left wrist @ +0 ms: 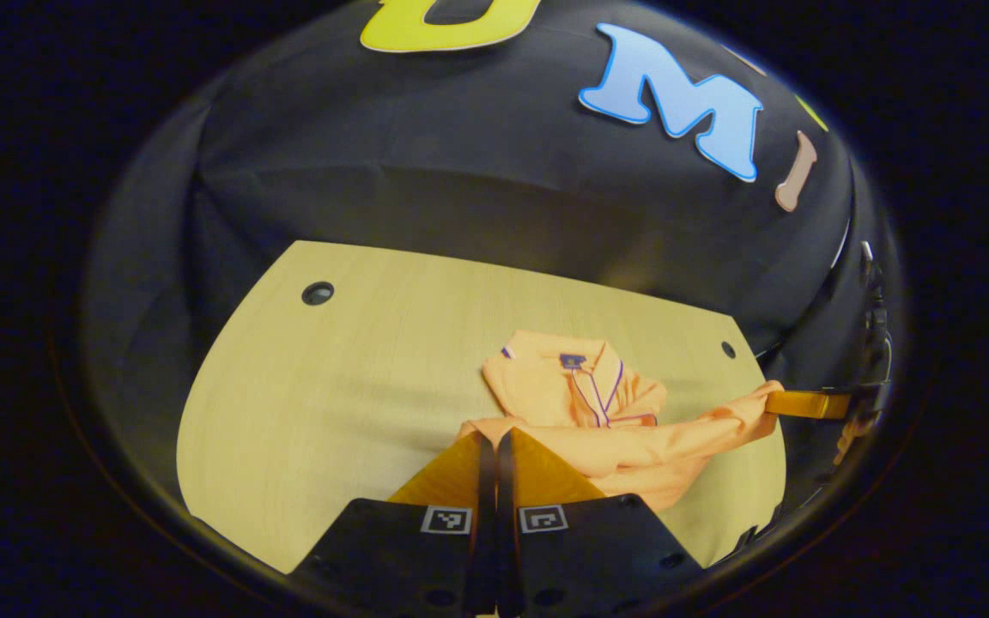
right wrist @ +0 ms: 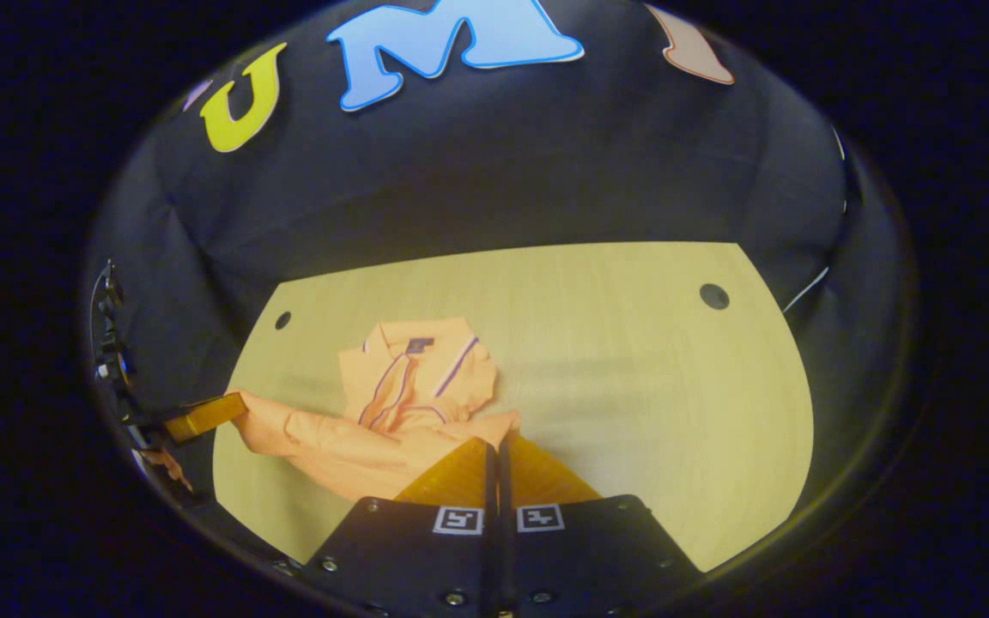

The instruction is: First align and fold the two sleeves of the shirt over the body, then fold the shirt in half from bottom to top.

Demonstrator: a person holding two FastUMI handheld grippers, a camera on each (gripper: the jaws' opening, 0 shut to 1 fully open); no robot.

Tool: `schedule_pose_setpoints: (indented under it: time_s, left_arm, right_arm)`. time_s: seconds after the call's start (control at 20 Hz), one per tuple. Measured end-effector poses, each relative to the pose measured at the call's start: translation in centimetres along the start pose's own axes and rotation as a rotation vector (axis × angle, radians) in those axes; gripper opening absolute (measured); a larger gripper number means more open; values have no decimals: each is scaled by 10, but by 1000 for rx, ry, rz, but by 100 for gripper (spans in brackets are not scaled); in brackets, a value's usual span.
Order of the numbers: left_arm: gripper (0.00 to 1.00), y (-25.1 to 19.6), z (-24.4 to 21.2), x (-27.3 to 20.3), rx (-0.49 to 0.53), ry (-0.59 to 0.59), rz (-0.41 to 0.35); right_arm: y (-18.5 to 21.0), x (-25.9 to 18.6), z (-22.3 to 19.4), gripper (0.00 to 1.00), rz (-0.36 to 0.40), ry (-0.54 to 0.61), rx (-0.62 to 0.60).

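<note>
fabric sits pinched in my left gripper (left wrist: 495, 438), fingers together on one bottom corner of the orange shirt (left wrist: 597, 412). my right gripper (right wrist: 497, 445) is clamped the same way on the other corner; i see it too from the left gripper view, at the far right. between them the hem hangs stretched, raised off the pale wooden surface (left wrist: 331, 386). beyond it the collar end lies flat on the surface, sleeves tucked in over the body.

Both views look down and forward over the tabletop (left wrist: 331, 386) toward the booth wall, from close above the shirt (left wrist: 597, 412), left and right; they share shirt and tabletop.
</note>
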State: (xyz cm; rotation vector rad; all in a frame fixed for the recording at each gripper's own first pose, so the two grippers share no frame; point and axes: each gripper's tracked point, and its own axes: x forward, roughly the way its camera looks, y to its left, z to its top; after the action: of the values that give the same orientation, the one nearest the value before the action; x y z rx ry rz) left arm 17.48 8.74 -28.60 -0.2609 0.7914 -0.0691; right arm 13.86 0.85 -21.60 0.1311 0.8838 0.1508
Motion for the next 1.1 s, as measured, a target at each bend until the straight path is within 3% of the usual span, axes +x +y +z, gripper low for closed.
schedule_pose_setpoints:
  time_s: [0.3,0.55,0.9,1.1]
  left_arm:
    - [6,7,70,64,-29,-71,-16]
    - [6,9,93,134,0,-111,-29]
    - [6,11,104,206,86,-163,-39]
    - [6,9,95,235,94,-158,-47]
  right_arm:
    - [-3,60,65,0,18,-89,56]
    - [-19,118,95,0,3,-153,63]
    - [-47,196,90,0,-3,-162,77]
    - [-50,219,73,0,-14,-135,17]
